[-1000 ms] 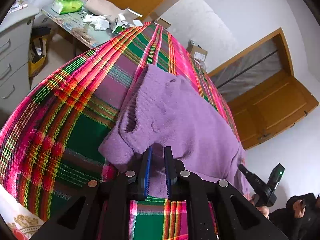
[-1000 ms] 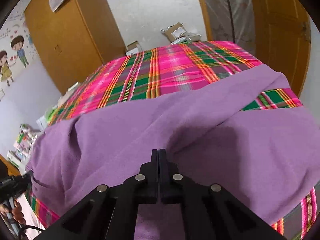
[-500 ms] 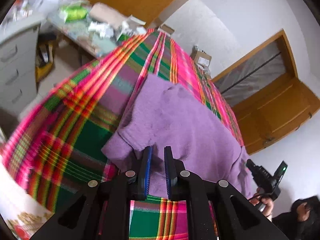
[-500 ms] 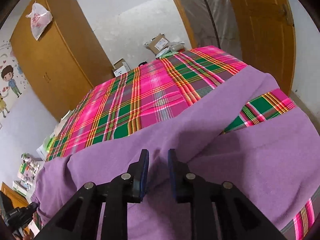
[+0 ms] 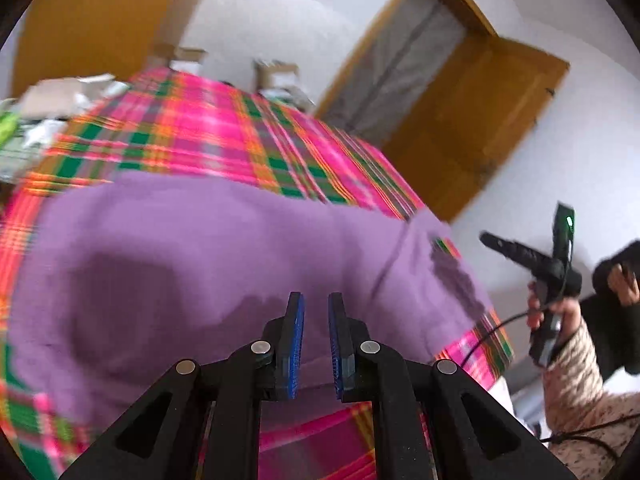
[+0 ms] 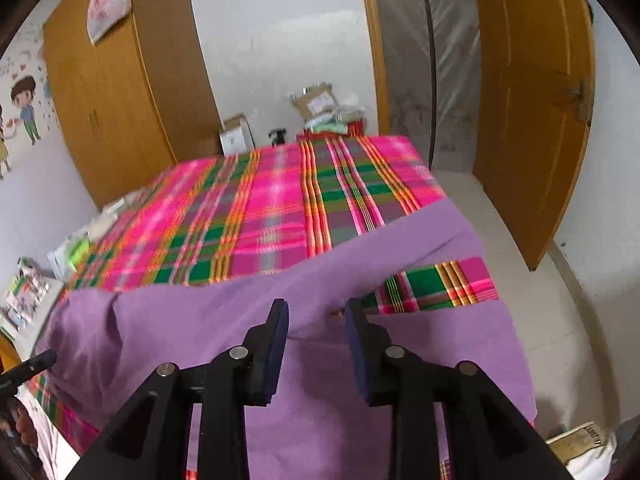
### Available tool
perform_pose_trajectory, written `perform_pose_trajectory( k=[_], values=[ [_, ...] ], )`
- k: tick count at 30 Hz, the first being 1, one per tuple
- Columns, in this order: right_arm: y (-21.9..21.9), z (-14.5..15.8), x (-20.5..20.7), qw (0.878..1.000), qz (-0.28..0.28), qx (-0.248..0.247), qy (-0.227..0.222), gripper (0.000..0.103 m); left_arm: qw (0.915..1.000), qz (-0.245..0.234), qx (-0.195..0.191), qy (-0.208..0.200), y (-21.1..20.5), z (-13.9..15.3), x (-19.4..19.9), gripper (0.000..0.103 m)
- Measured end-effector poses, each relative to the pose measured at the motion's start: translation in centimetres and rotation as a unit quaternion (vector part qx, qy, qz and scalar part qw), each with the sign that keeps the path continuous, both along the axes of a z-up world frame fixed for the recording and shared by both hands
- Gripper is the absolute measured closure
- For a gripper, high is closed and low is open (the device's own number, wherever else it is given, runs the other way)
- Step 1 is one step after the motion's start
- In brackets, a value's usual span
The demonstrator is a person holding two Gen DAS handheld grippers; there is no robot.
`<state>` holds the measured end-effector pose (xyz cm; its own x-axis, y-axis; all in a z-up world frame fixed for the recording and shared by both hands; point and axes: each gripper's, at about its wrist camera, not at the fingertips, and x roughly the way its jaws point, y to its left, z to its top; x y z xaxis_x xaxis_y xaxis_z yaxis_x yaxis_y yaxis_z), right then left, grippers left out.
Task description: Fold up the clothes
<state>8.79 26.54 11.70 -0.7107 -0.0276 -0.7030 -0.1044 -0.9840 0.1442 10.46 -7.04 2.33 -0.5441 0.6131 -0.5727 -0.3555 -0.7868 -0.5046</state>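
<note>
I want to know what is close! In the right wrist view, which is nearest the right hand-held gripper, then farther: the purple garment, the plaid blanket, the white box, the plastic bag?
1. Purple garment, right under the right hand-held gripper.
2. Plaid blanket, beyond it, middle.
3. White box, past the bed's far end, left of centre.
4. Plastic bag, high on the wardrobe, upper left.

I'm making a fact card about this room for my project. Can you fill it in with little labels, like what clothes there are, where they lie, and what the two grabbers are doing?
clothing: soft purple garment, spread out flat
surface: bed with pink, green and orange plaid cover
left gripper: open, narrow gap, over the near edge of the garment, holding nothing
right gripper: open wide, over the garment, holding nothing
folding: one part laid across, a plaid patch showing between layers
background: orange wooden door, cardboard boxes
</note>
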Motion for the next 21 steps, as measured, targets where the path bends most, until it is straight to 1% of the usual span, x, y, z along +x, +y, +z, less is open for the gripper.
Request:
perform_pose_trajectory(
  k=[2,5,6,8,10,12,14,16,18,21],
  values=[
    [0.4,-1.4,-1.1,1.000,-0.003,-0.019,-0.017,0.073,0.9995,-0.027,-0.002,-0.013,1.9,-0.8,-0.7,0.091],
    [0.6,-3.2,-2.8,0.999,-0.006,-0.039,-0.037,0.073,0.9979,-0.048,-0.039,-0.019,4.1,-1.7,-1.2,0.090],
    [0.6,-3.7,-3.4,0.998,-0.007,-0.044,-0.041,0.073,0.9973,-0.055,-0.044,-0.020,4.5,-2.0,-1.4,0.090],
    [0.3,-4.4,-4.5,0.998,-0.007,-0.054,-0.044,0.071,0.9964,-0.070,-0.040,-0.025,5.2,-2.6,-1.7,0.090],
    [-0.1,-4.7,-5.4,0.997,-0.004,-0.064,-0.042,0.068,0.9962,-0.070,-0.043,-0.027,5.8,-2.7,-2.1,0.090],
    [-0.9,-4.6,-6.4,0.997,0.001,-0.072,-0.034,0.063,0.9963,-0.068,-0.048,-0.020,6.1,-2.7,-2.3,0.090],
    [-1.9,-4.6,-7.5,0.997,0.012,-0.071,-0.034,0.059,0.9960,-0.068,-0.056,-0.011,6.4,-2.6,-2.7,0.090],
    [-2.6,-4.7,-8.5,0.997,0.017,-0.063,-0.044,0.058,0.9955,-0.076,-0.055,-0.016,6.8,-2.9,-3.0,0.090],
    [-2.8,-4.8,-9.6,0.996,0.024,-0.068,-0.049,0.058,0.9945,-0.086,-0.055,-0.023,7.3,-3.3,-3.2,0.090],
    [-2.6,-5.6,-10.9,0.994,0.000,-0.071,-0.077,0.058,0.9927,-0.101,-0.063,-0.019,8.0,-3.5,-3.2,0.090]
  ],
)
